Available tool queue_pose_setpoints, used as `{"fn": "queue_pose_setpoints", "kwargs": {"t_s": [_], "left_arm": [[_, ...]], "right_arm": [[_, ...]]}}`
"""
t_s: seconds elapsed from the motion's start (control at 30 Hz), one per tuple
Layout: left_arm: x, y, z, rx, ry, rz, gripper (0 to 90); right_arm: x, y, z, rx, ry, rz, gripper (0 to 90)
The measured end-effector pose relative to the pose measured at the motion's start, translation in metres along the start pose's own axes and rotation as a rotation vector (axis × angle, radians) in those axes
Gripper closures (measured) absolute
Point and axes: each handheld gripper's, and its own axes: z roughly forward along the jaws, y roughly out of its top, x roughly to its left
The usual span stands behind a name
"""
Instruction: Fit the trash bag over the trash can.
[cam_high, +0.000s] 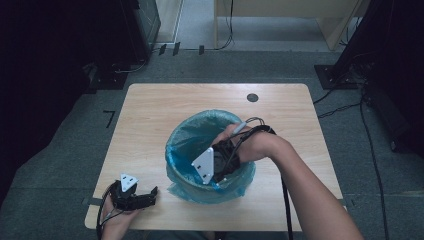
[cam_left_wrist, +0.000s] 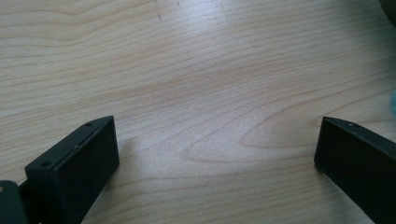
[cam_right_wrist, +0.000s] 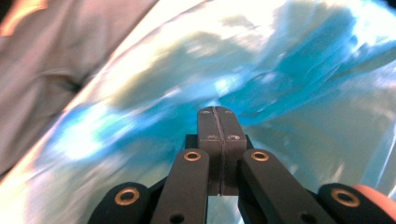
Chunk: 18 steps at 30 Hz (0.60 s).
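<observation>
Reaching down into the mouth of the bin, the right gripper sits inside the blue liner bag that lines it, with the person's right hand wrapped around its body and the grey three-cornered plate facing up. In the right gripper view the two jaws are pressed flat together, pad against pad, a thin seam between them; the right gripper has the blue liner bag close behind its tips, and the blur does not allow a ruling on whether a fold of film is caught in that seam. The bag's rim is folded over the bin's edge all round, and loose film bunches at the foot of the bin on the near side. The bin stands on the wooden table, a little right of its middle and nearer the person's edge than the far one.

The left gripper lies low at the near left corner of the table, well apart from the bin, held by the left hand. In the left gripper view its jaws stand wide apart, with bare wooden table between them and nothing in their grasp. A dark round cable port is set in the tabletop near the far edge. A black cable trails along the right forearm.
</observation>
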Motion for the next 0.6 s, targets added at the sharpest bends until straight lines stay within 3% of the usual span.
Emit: {"fn": "queue_pose_setpoints", "kwargs": {"t_s": [0.27, 0.6], "left_arm": [[0.0, 0.0, 0.0, 0.0, 0.0, -0.001, 0.0], [0.0, 0.0, 0.0, 0.0, 0.002, -0.003, 0.0]], "right_arm": [[0.016, -0.016, -0.011, 0.084, 0.035, 0.013, 90.0], [0.017, -0.017, -0.027, -0.059, -0.07, 0.08, 90.0]]}}
